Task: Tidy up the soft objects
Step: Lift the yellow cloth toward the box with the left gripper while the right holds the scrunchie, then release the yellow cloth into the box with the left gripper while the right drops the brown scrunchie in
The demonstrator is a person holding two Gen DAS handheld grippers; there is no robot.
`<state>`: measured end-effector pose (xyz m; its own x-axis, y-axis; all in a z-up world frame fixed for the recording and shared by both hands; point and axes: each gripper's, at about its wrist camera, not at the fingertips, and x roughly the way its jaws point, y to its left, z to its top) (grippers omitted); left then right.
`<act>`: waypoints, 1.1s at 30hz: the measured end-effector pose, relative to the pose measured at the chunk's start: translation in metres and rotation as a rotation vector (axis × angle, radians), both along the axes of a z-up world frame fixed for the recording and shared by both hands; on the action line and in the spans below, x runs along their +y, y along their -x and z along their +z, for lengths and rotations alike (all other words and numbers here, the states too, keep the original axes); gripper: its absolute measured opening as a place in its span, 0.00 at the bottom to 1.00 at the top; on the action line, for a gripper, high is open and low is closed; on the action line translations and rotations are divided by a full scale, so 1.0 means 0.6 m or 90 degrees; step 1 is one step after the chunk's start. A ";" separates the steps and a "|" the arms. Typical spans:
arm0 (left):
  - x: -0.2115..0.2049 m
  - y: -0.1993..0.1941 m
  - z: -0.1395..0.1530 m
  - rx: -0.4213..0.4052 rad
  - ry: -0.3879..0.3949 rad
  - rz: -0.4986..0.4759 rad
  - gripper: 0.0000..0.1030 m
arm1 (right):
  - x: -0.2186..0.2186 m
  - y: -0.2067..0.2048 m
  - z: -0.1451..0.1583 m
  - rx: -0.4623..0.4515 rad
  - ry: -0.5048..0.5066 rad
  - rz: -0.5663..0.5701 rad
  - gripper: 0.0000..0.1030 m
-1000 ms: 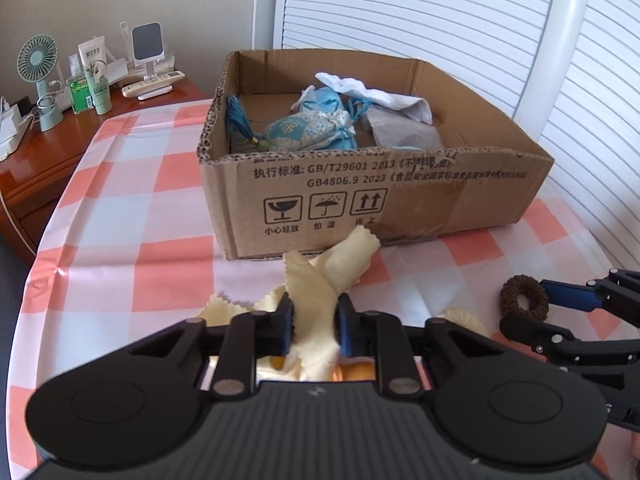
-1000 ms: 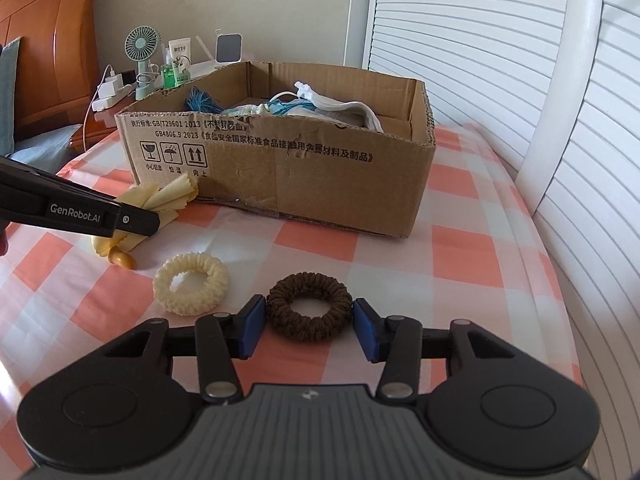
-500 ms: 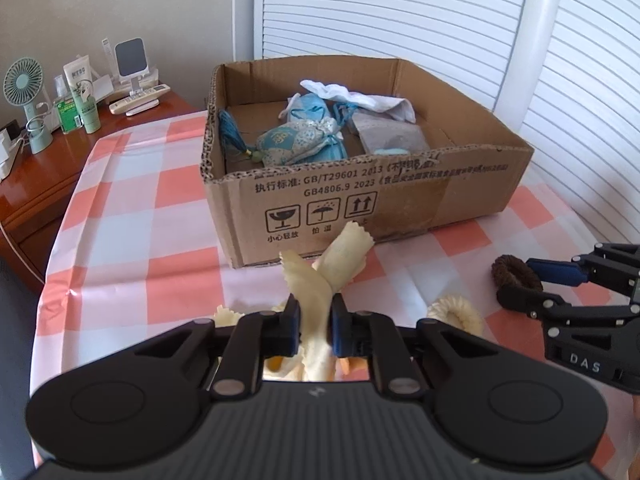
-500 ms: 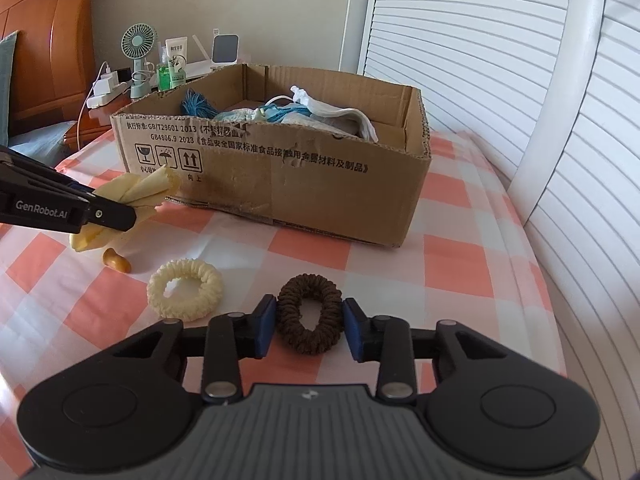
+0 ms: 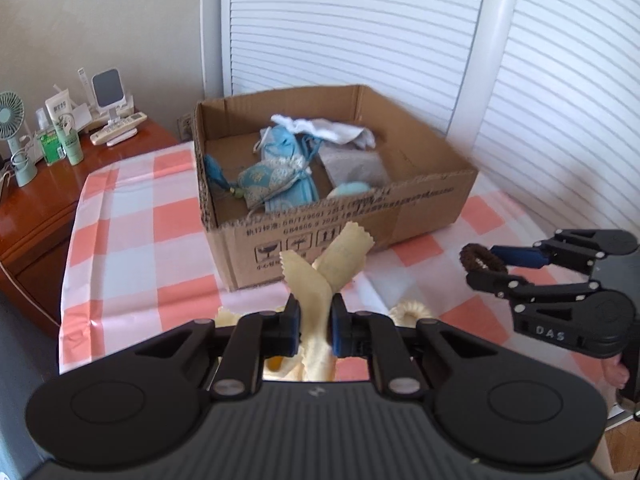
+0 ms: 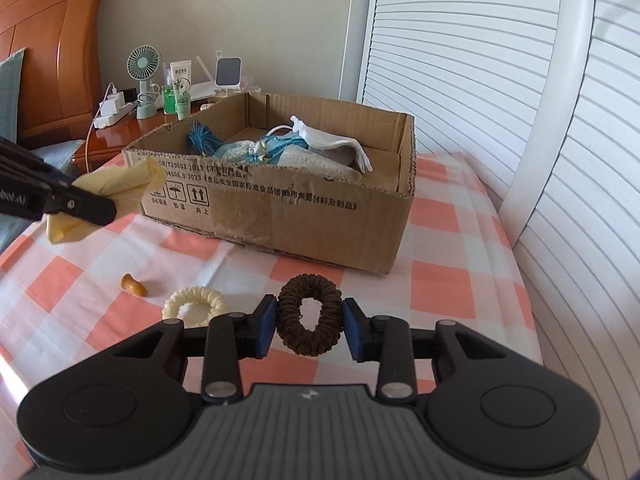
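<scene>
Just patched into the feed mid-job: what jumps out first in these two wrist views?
Both grippers are loaded: the left gripper is shut on a pale yellow cloth, and the right gripper squeezes a brown scrunchie, both lifted off the checked tablecloth. Behind them stands an open cardboard box with blue and white soft items inside, while a cream scrunchie lies on the cloth.

A home bedroom: a carved wooden headboard (image 6: 48, 52) stood against the plain wall, and beside it a wooden bedside table (image 5: 36, 204) carried a small desk fan (image 6: 143, 80), a tube of lotion (image 5: 64, 128), a remote control (image 5: 118, 130) and a charger (image 6: 114, 106). White slatted shutters (image 5: 344, 28) lined the far side beyond a checked cloth (image 5: 132, 232).
</scene>
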<state>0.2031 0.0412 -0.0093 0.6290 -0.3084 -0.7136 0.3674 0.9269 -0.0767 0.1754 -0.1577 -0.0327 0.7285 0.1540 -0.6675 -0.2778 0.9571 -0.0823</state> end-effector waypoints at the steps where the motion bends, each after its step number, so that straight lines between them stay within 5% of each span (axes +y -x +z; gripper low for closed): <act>1: 0.001 0.000 0.010 -0.004 0.002 -0.002 0.12 | -0.001 0.001 0.004 -0.003 -0.001 0.002 0.39; 14: -0.018 -0.099 0.104 -0.082 -0.010 0.013 0.12 | -0.005 0.000 0.061 -0.048 -0.011 0.029 0.39; 22: -0.040 -0.244 0.089 -0.062 -0.038 0.057 0.13 | -0.006 -0.010 0.077 -0.062 -0.016 0.035 0.39; 23: -0.043 -0.255 0.085 -0.069 -0.047 0.066 0.20 | -0.006 -0.011 0.078 -0.062 -0.015 0.033 0.39; 27: -0.050 -0.284 0.071 -0.081 -0.077 0.106 0.86 | -0.011 -0.013 0.082 -0.067 -0.010 0.027 0.39; 33: -0.038 -0.252 0.074 -0.056 -0.056 0.116 0.89 | -0.017 -0.023 0.087 -0.071 -0.007 0.022 0.39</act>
<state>0.3546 0.0183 0.0351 0.7302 -0.1230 -0.6721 0.1950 0.9803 0.0325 0.1891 -0.1678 0.0198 0.7920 0.1869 -0.5812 -0.3004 0.9481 -0.1045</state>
